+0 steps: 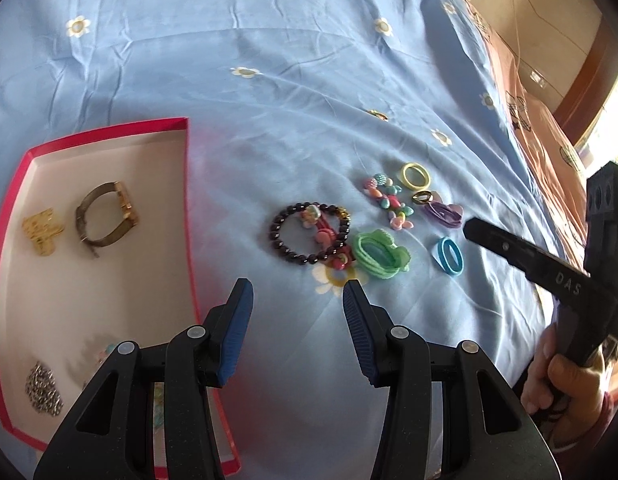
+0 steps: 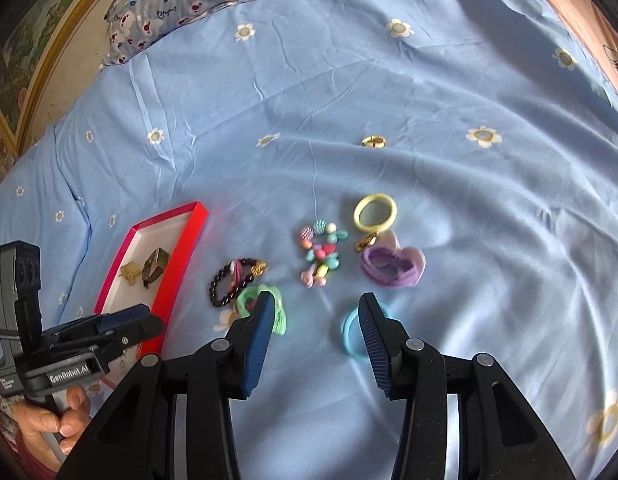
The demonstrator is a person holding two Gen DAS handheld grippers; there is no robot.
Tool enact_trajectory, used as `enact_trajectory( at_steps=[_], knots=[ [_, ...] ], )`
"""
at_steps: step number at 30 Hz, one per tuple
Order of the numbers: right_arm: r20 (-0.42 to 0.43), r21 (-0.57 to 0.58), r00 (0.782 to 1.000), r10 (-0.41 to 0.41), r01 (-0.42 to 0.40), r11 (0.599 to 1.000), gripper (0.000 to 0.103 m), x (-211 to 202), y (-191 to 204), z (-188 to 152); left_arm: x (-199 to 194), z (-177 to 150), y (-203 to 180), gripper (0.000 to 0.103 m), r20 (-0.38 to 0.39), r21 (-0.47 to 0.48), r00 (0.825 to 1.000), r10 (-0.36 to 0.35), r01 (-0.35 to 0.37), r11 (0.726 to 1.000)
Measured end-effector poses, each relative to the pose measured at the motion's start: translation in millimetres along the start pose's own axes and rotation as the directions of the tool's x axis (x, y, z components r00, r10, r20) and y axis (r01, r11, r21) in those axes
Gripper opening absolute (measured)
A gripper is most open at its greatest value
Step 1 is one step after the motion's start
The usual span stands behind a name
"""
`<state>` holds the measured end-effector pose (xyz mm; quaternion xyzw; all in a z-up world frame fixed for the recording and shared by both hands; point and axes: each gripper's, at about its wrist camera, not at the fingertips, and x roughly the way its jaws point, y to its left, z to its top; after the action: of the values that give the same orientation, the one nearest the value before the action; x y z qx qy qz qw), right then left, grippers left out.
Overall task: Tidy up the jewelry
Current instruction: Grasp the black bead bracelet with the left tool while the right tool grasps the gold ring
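Observation:
A red-rimmed white box (image 1: 109,128) lies at left on the blue sheet, holding a metal watch band (image 1: 107,220), a gold piece (image 1: 43,230) and a silver chain heap (image 1: 43,394). Loose jewelry lies to its right: a dark bead bracelet (image 1: 305,236), green scrunchie (image 1: 381,254), blue ring band (image 1: 449,256), purple band (image 1: 445,212), yellow band (image 1: 415,176) and coloured beads (image 1: 393,200). My left gripper (image 1: 297,308) is open and empty, just short of the bracelet. My right gripper (image 2: 317,320) is open and empty, its right finger over the blue band (image 2: 351,334).
A small ring-like piece (image 2: 374,142) lies alone farther up the sheet. A patterned pillow (image 2: 189,4) is at the far left corner. An orange blanket (image 1: 541,128) covers the bed's right side. The box also shows in the right wrist view (image 2: 181,264).

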<state>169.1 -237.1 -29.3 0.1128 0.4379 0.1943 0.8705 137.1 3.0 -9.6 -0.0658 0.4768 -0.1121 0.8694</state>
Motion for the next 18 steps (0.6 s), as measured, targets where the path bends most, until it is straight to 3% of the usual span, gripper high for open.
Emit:
enact_trajectory(
  at_steps=[12,18],
  knots=[
    [-0.035,-0.068,0.996,-0.084,0.082,0.994,0.044,41,-3,29,35,17,-8,0.045,-0.046,0.072,0.999,-0.001,0.004,0.997],
    [-0.078,-0.104,0.990,-0.120,0.112,0.988,0.037,64,-4,33,55,23,-12,0.042,-0.078,0.117,0.997,0.000,0.009,0.993]
  ],
)
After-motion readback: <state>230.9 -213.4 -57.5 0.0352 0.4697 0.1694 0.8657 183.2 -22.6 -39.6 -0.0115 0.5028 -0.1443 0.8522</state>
